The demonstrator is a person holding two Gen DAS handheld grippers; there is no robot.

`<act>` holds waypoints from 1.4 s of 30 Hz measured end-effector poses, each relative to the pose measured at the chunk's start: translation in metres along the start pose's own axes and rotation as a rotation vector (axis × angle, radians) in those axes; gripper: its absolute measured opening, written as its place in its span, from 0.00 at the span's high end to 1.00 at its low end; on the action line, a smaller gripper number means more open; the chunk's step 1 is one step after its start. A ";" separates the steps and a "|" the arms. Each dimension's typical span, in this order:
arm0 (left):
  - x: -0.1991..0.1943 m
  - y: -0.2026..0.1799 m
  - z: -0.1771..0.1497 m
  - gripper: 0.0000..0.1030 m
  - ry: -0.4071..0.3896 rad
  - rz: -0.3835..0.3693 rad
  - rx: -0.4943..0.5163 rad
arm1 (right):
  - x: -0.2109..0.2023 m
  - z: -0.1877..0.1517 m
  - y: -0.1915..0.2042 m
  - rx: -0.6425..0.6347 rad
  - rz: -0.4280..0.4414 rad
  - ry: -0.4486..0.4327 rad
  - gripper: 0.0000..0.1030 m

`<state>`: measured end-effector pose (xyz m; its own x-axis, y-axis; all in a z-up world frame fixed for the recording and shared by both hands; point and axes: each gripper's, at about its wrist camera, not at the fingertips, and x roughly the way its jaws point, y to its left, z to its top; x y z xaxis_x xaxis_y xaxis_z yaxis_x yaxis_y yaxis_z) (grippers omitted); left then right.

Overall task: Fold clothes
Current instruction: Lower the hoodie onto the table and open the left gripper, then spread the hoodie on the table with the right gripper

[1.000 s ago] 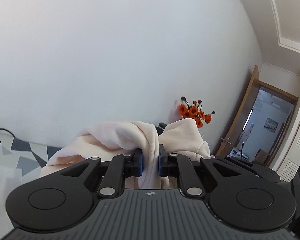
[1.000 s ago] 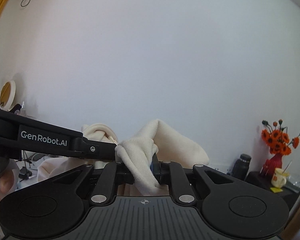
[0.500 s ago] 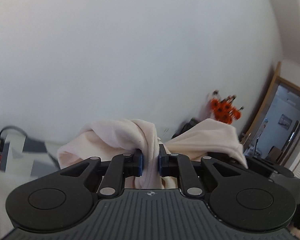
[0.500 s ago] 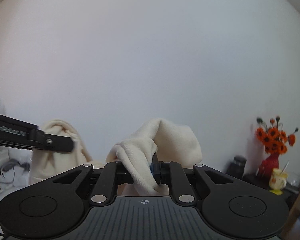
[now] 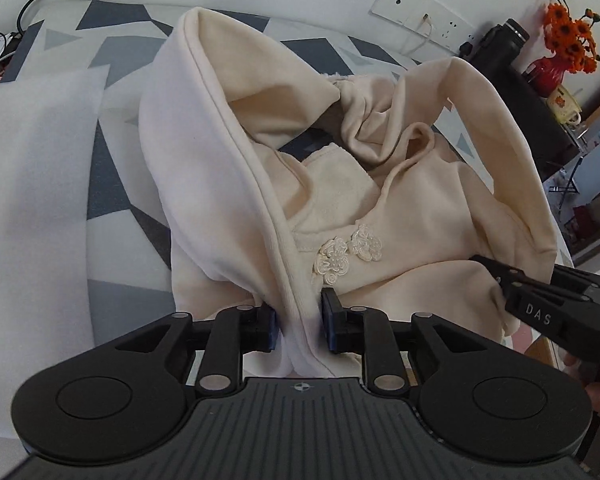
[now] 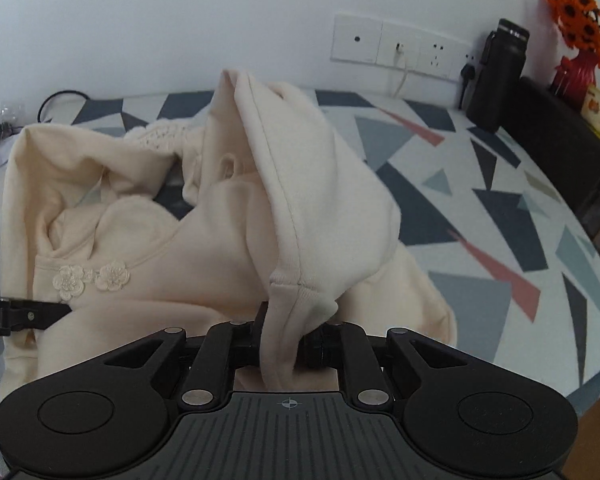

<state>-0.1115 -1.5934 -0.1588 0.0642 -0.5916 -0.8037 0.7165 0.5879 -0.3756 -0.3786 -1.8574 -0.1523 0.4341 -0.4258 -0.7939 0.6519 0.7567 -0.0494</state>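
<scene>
A cream garment with two small flower appliqués lies bunched on a surface with a grey, white and pink triangle pattern. My left gripper is shut on a seamed edge of the garment and lifts it. My right gripper is shut on a ribbed cuff or hem of the same garment, held up in a peak. The right gripper also shows at the right edge of the left wrist view. The left gripper's tip shows at the left edge of the right wrist view.
A white foam sheet lies left of the garment. At the back right stand a black bottle, a red vase of orange flowers and a mug on a dark unit. Wall sockets with a cable sit behind. Cables lie far left.
Both grippers have tipped and come down from facing the wall to facing the patterned surface, still gripping the garment. The garment now rests spread below them.
</scene>
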 end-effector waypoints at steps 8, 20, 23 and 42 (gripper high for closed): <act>0.014 -0.021 -0.004 0.66 -0.040 0.077 0.052 | 0.012 -0.017 0.033 -0.241 -0.037 0.043 0.85; 0.056 -0.071 0.026 0.00 -0.014 0.146 -0.031 | 0.049 0.032 -0.023 -0.243 0.221 0.047 0.74; 0.082 -0.110 0.036 0.00 -0.012 0.284 -0.002 | 0.063 0.047 -0.064 -0.217 0.330 0.066 0.79; 0.153 -0.251 0.065 0.00 0.070 0.250 0.046 | 0.085 0.047 -0.270 -0.054 0.340 0.121 0.80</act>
<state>-0.2361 -1.8674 -0.1573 0.1966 -0.3906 -0.8993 0.7153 0.6845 -0.1410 -0.4891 -2.1210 -0.1779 0.5416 -0.0855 -0.8363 0.4477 0.8713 0.2009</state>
